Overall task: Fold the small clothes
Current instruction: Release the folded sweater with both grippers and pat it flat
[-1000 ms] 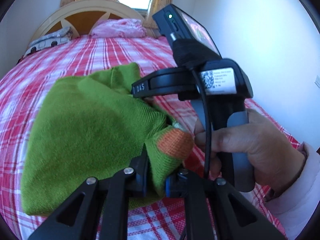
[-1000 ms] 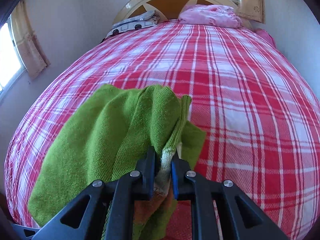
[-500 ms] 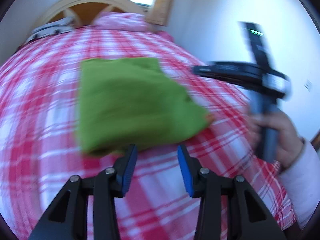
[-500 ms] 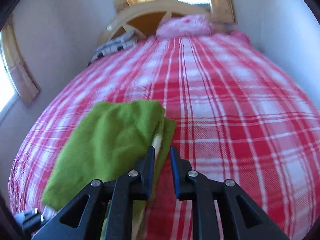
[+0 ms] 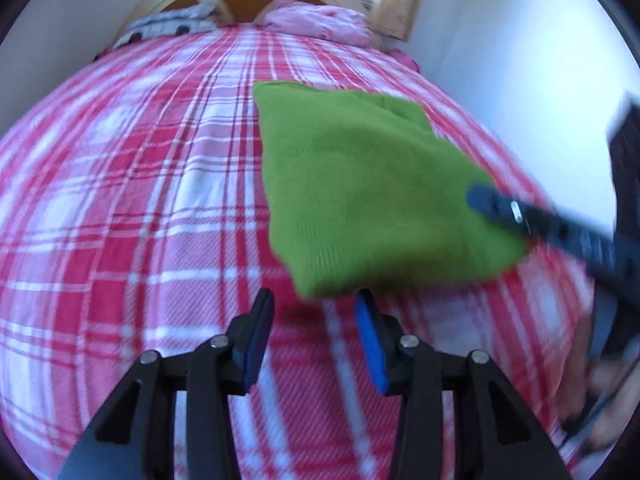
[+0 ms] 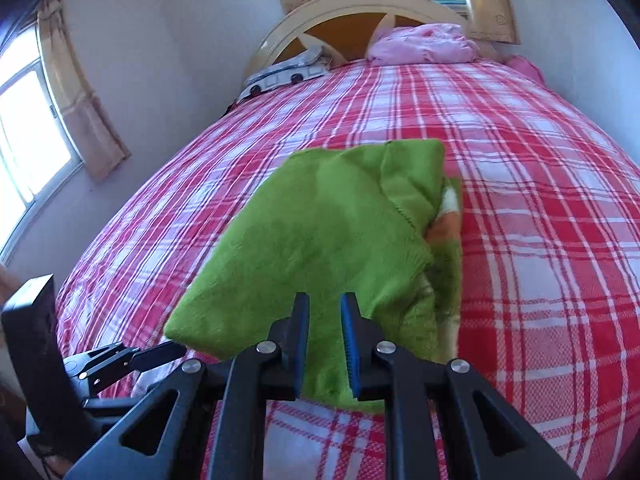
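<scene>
A folded green knit garment (image 5: 360, 196) lies flat on the red plaid bed (image 5: 120, 200). In the right wrist view the garment (image 6: 320, 240) shows an orange and white patch at its right edge. My left gripper (image 5: 314, 312) is open and empty, just short of the garment's near edge. My right gripper (image 6: 325, 312) is open by a narrow gap and empty, above the garment's near edge. The right gripper also shows in the left wrist view (image 5: 560, 232), blurred, at the garment's right corner. The left gripper shows in the right wrist view (image 6: 132, 358) at the lower left.
A pink pillow (image 6: 420, 44) and a patterned cloth (image 6: 280, 74) lie by the wooden headboard (image 6: 340, 20). A white wall runs along the bed's right side (image 5: 520, 60). A curtained window (image 6: 36, 128) is on the left wall.
Both grippers let go of the green garment and drew back. The garment dropped flat on the bed. The left gripper opened wide; the right one opened slightly.
</scene>
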A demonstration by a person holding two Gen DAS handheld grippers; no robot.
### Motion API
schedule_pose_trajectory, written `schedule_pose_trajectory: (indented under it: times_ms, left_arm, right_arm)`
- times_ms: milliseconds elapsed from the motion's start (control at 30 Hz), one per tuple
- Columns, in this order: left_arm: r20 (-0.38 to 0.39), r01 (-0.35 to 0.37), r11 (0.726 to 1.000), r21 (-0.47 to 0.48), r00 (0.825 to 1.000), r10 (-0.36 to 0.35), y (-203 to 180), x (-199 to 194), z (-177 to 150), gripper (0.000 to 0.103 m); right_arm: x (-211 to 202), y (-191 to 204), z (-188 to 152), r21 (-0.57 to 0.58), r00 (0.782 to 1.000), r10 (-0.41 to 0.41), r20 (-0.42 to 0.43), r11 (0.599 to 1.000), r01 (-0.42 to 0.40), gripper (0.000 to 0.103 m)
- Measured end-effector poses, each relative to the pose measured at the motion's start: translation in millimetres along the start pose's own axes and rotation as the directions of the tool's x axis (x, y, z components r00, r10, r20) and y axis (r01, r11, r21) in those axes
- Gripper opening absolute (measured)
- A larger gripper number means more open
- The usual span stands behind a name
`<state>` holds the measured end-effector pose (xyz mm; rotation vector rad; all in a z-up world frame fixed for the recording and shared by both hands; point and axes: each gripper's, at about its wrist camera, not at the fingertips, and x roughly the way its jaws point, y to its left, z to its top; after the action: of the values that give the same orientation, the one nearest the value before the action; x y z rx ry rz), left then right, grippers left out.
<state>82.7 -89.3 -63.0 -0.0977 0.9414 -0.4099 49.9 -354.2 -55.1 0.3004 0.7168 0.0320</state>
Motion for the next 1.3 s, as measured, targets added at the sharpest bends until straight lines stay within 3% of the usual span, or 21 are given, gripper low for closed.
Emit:
schedule_pose_trajectory:
  times_ms: [133,233,400,533,633,667,767,833,967,1100,1233,1300]
  left_arm:
    - [-0.011,-0.016,0.998,-0.069,1.000,0.015,6.9,24.9,14.5,0.045]
    - [0.014,0.012,0.998,-0.063,1.000,-0.011,12.8,19.3,23.7,0.050]
    - [-0.013,-0.073,0.997,0.014,0.997,0.073,23.2,15.2,32.1,0.053]
    - [-0.045,-0.219,0.968,0.120,0.973,0.226,24.7,12.2,10.3,0.052]
    - [0.018,-0.407,0.896,0.175,0.911,0.411,39.1,2.5,-5.0,0.053]
    - [0.012,-0.416,0.893,0.170,0.907,0.421,46.3,-1.8,-7.1,0.052]
    - [-0.008,-0.273,0.959,0.076,0.962,0.274,67.1,-18.3,-4.6,0.052]
    - [0.020,-0.189,0.982,0.015,0.982,0.188,73.7,-28.5,3.3,0.057]
    - [0.062,-0.154,0.988,-0.013,0.986,0.155,56.7,-27.0,25.6,0.071]
    - [0.078,-0.136,0.990,0.020,0.988,0.134,28.1,-10.3,44.7,0.071]
    - [0.070,-0.184,0.980,0.076,0.981,0.179,13.4,4.6,42.2,0.071]
    - [0.073,-0.216,0.971,0.102,0.975,0.209,10.7,9.7,37.4,0.071]
  right_arm:
    - [1.8,-9.9,-2.3,0.010,1.000,-0.022,-0.017,1.000,0.022,0.017]
    - [12.5,-21.8,-7.6,0.016,0.996,-0.058,-0.066,0.998,0.059,0.017]
    - [21.7,-37.2,-12.1,0.063,0.996,-0.017,-0.091,0.998,0.023,0.016]
    - [27.6,-33.3,-10.0,0.021,0.990,-0.067,-0.122,0.997,0.070,0.014]
    - [28.6,-37.0,-9.0,0.029,0.989,-0.077,-0.128,0.996,0.081,0.014]
    - [28.3,-39.6,-9.2,0.039,0.990,-0.069,-0.126,0.996,0.074,0.014]
    - [24.4,-34.4,-8.0,0.031,0.991,-0.071,-0.116,0.997,0.075,0.015]
    - [11.2,-17.4,-4.8,-0.020,0.995,-0.079,-0.058,0.997,0.078,0.017]
    - [-10.2,9.4,7.7,-0.056,0.998,-0.042,0.040,0.997,0.044,0.017]
    - [6.1,17.6,8.4,-0.096,0.998,-0.068,-0.019,0.993,0.066,0.017]
    - [26.3,3.0,-14.9,-0.081,0.988,-0.100,-0.119,0.993,0.091,0.017]
    - [26.4,-7.0,-27.5,-0.051,0.990,-0.079,-0.121,0.996,0.073,0.017]
